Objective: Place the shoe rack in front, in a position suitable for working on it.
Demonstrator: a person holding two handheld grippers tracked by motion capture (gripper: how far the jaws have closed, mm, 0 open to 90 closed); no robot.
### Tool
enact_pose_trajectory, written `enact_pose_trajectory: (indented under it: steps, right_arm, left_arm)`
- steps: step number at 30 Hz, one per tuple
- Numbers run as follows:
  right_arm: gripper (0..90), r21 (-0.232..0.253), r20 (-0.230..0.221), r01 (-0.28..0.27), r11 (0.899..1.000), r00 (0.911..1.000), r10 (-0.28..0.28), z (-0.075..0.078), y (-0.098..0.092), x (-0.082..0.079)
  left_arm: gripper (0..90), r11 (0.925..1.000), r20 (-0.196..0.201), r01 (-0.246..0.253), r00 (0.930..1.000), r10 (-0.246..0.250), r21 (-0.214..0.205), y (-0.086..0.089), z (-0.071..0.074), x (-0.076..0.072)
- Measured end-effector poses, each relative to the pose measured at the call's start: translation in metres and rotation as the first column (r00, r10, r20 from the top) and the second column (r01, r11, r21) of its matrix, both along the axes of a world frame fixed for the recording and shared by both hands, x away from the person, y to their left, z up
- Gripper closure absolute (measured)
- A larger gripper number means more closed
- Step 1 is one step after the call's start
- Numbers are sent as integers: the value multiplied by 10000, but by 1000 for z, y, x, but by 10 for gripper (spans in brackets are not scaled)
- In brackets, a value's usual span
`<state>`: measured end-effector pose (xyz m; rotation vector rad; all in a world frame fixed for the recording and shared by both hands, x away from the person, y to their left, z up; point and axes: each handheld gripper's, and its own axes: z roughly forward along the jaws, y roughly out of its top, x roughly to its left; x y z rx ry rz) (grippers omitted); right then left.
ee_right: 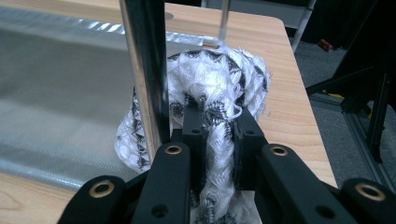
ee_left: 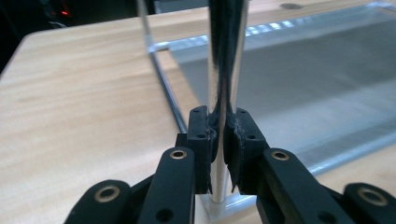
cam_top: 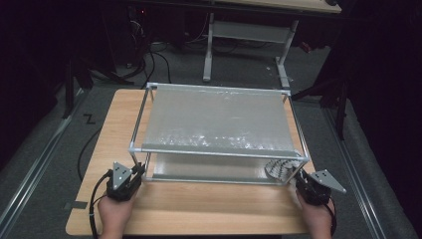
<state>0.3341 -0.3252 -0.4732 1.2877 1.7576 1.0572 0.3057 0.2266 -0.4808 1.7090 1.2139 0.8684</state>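
Two tongs [cam_top: 139,172] [cam_top: 298,177], one rack [cam_top: 217,153], one patterned cloth [ee_right: 205,100].

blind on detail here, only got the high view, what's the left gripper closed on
Observer: The left gripper is clamped on the upright chrome post at the rack's near left corner, both pads against it.
Operator: and the right one, is it on the rack too
Observer: No. The right gripper is shut on the black-and-white patterned cloth; a bunched fold runs between its jaws.
Operator: where's the cloth relative to the frame
Observer: It is heaped just beside the near right post, spilling onto the lower shelf and the wooden table.
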Motion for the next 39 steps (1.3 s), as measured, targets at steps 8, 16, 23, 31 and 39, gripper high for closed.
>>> enact_pose_trajectory:
  steps: [8, 16, 23, 31, 39]
  right_arm:
    - [792, 85, -151, 4, 10000, 9999, -3, 1, 8, 3]
    - [791, 54, -141, -217, 9997, 9997, 218, 3, 20, 5]
    - [789, -82, -117, -419, 9991, 9991, 418, 3, 29, 6]
    - [788, -166, -98, -488, 9987, 9988, 487, 3, 29, 5]
    - [789, -408, -179, -716, 9966, 9973, 709, -1, 39, 2]
  left_arm:
    - [793, 9979, 201, -653, 9977, 653, -30, 1, -2, 37]
    - [793, 9947, 256, -1032, 9943, 1031, 4, 9, -1, 65]
    - [620, 9891, 326, -1454, 9889, 1447, 209, 17, -1, 67]
    - [465, 9972, 251, -745, 9969, 742, 98, 14, 4, 27]
    - [441, 9874, 419, 1428, 9892, -1402, -679, -27, 5, -32]
